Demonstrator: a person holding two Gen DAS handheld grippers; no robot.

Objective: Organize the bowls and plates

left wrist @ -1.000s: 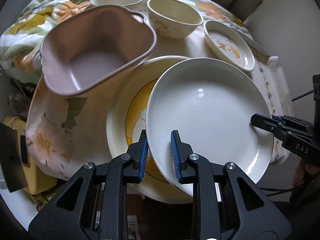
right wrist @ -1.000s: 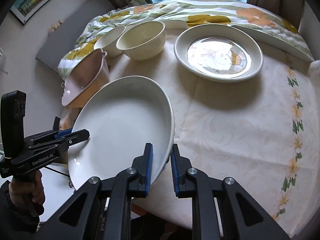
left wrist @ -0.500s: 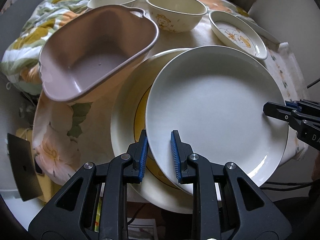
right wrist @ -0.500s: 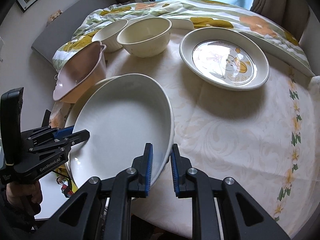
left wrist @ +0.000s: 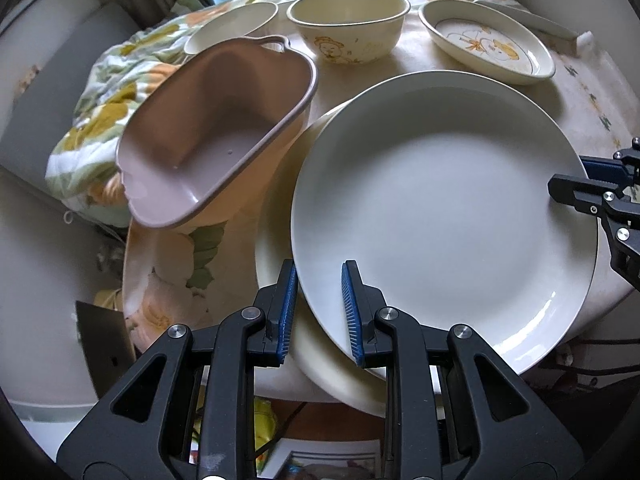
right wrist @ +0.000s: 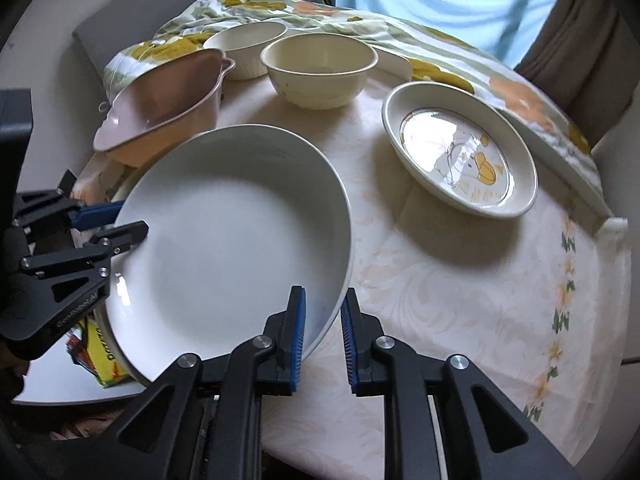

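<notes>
A large plain white plate (left wrist: 440, 216) is held between both grippers. My left gripper (left wrist: 318, 312) is shut on its near rim. My right gripper (right wrist: 323, 332) is shut on the opposite rim of the white plate (right wrist: 236, 240). The plate sits low over a cream plate with a yellow pattern (left wrist: 280, 240), which it mostly hides. A pink handled bowl (left wrist: 216, 128) stands to the left. A cream bowl with a bear print (left wrist: 348, 28), a white bowl (left wrist: 232, 26) and a small cartoon plate (left wrist: 488, 46) stand farther back.
The round table (right wrist: 460, 280) has a pale floral cloth. A flowered quilt (right wrist: 400, 48) lies along its far side. The near table edge is just under the plates. A yellow packet (right wrist: 96, 344) lies below the table edge.
Both grippers have lowered the white plate and levelled it onto the patterned plate, which is now almost fully covered. Both stay shut on its rim.
</notes>
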